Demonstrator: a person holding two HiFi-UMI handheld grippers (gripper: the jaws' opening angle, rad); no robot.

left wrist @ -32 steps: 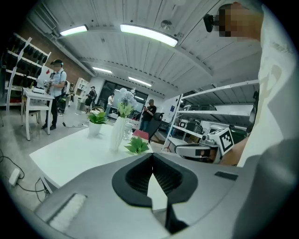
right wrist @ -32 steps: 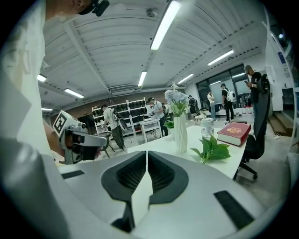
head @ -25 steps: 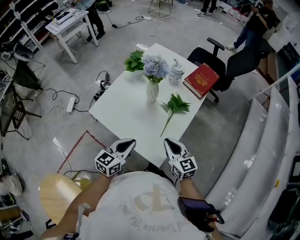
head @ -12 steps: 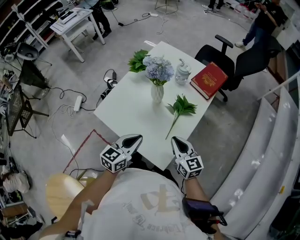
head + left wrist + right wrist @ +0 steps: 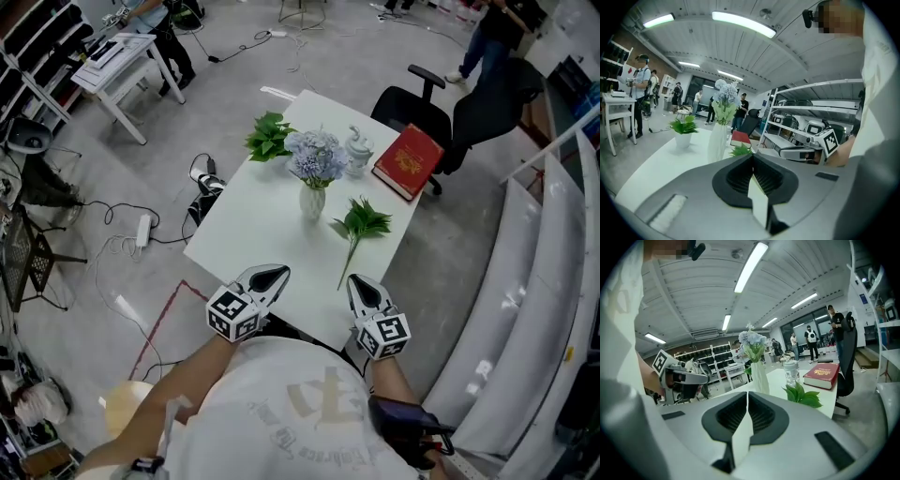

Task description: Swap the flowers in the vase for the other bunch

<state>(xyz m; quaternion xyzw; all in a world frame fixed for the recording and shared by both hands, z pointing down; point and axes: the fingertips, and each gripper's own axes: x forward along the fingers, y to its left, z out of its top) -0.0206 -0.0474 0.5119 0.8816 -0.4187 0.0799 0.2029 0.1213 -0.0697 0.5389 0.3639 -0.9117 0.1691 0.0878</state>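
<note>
A person is holding the left tongs (image 5: 273, 275) and the right tongs (image 5: 361, 284) over the near edge of a white table (image 5: 246, 225). Both pairs are closed, jaws pressed together with nothing between them, and both are pointing toward the table's far end. The vase (image 5: 312, 201) is standing upright mid-table, well ahead of both tips and roughly between them, carrying pale blue flowers (image 5: 315, 156). The green bunch (image 5: 362, 223) is lying flat just right of the vase, its stem running back to a point just left of the right tongs' tip. Beyond the vase, a plant (image 5: 269, 138), a jar (image 5: 358, 146) and a red book (image 5: 408, 160) are sitting along the far end. In the left gripper view the vase (image 5: 717, 140) is rising ahead of the closed jaws; in the right gripper view the green bunch (image 5: 802, 394) is lying ahead to the right.
</note>
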